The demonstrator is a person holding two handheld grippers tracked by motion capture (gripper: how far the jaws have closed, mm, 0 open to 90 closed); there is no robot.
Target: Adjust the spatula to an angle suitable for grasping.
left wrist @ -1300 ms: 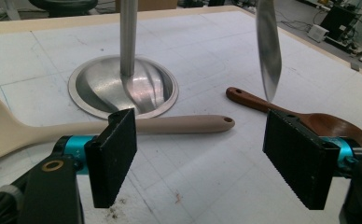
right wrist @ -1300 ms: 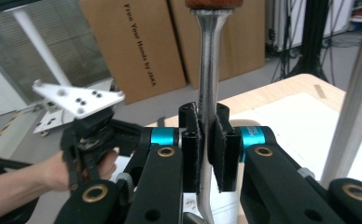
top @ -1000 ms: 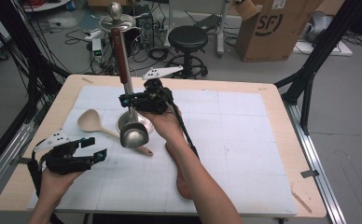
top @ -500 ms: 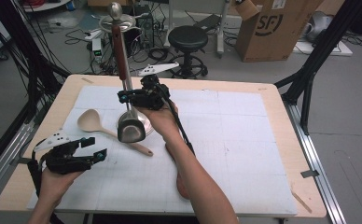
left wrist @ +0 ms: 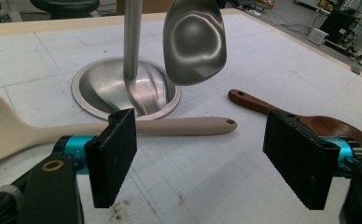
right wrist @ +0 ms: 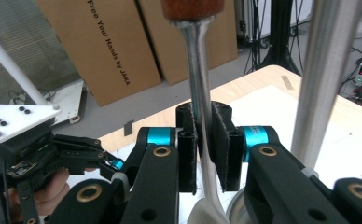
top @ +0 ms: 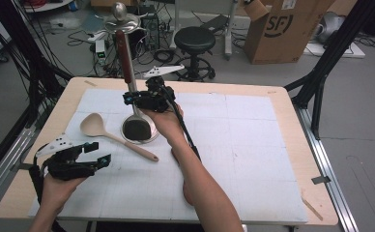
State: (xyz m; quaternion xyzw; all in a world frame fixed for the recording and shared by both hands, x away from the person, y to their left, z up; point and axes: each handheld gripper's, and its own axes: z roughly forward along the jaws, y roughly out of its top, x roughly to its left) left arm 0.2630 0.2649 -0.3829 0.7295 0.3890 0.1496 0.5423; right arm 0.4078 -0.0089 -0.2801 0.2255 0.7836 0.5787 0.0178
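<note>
A metal spoon with a red-brown wooden handle [top: 124, 53] hangs along the pole of a steel utensil stand [top: 120, 19]. Its bowl [top: 137, 129] [left wrist: 195, 39] hovers just over the stand's round base [left wrist: 104, 88]. My right gripper [top: 131, 96] [right wrist: 203, 144] is shut on the spoon's thin metal neck [right wrist: 200, 84]; its jaws have just been opening a little and the pads still touch the neck. My left gripper [top: 91, 159] [left wrist: 202, 158] rests open at the table's front left, nothing between its pads. A beige spoon [top: 113, 135] [left wrist: 179, 126] lies just beyond it.
A dark wooden spoon [left wrist: 328, 126] lies on the white mat [top: 253, 145] to the right in the left gripper view. The stand's pole [right wrist: 326, 70] rises close beside my right gripper. Beyond the table are a stool [top: 194, 41], cardboard boxes [top: 287, 29] and cables.
My right gripper has shifted slightly up and away with the metal spoon, and the bowl has lifted a little over the base. The left gripper has not moved.
</note>
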